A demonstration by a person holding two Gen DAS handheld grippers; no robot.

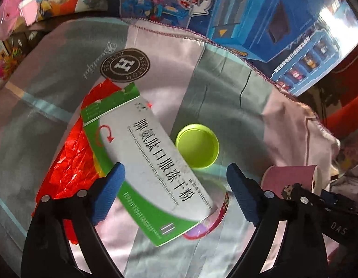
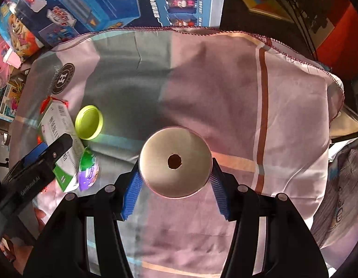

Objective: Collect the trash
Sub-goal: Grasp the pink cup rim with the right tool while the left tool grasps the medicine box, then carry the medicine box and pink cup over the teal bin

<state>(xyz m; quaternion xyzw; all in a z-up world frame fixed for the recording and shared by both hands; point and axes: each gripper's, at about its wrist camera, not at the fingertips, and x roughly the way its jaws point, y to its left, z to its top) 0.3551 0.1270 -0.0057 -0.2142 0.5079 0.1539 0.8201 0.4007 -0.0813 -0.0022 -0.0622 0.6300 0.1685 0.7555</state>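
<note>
Cloth (image 2: 225,81), pink and grey, covering the worktop; blue toy boxes (image 1: 260,18) along its far edge. Near the left edge: red wrapper (image 1: 72,155) under a medicine box (image 1: 155,162), with a lime lid (image 1: 197,148) just beside and a purple foil lid (image 2: 89,173) partly beneath. Left gripper (image 1: 176,194) gapes over the box, pads clear; right gripper (image 2: 176,180) clamps a paper roll (image 2: 175,162).

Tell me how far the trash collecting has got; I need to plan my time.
Done: medicine box, red wrapper, yellow-green lid and a purple-lidded cup lie bunched on the cloth; the left claw is open above them. In hand: the right claw grips a paper roll. Left: adding it.
</note>
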